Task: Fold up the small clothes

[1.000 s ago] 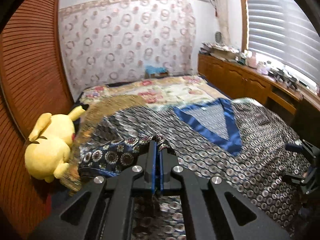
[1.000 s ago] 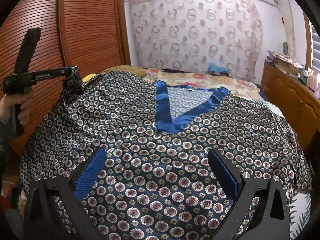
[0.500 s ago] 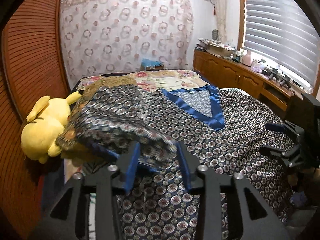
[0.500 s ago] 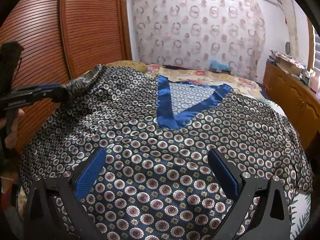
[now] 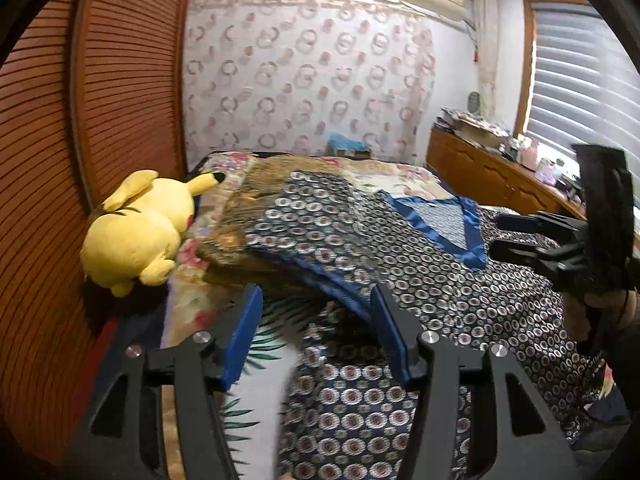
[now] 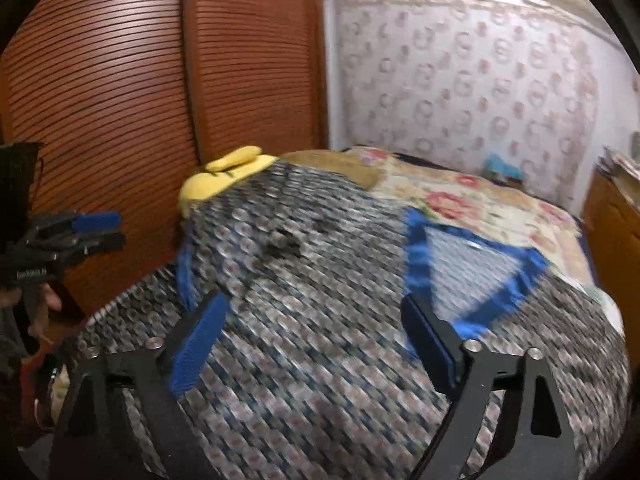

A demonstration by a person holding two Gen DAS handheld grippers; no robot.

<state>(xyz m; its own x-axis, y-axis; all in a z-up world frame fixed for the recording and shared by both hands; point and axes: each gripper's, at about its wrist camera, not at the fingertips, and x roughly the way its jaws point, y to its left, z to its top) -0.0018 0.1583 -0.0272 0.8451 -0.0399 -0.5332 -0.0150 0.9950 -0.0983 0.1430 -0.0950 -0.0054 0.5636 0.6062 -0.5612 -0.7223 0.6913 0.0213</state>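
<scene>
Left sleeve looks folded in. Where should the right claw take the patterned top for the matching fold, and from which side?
My call: pinch the patterned top at its unfolded outer edge below the right claw, coming in from that outer side. The cloth lies flat there with its border free at the bed's side, whereas the blue V-neck trim sits mid-garment. Both claws are empty now.

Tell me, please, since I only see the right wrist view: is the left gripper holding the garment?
Observer: No. In the left wrist view the left gripper has its jaws opening, with no cloth pinched between them.
Operator: Where is the sleeve?
Observer: The sleeve lies folded inward over the garment, with its blue hem near the fingertips.
Operator: What is under the left gripper?
Observer: A leaf-print sheet, bare beside the garment's edge.
</scene>
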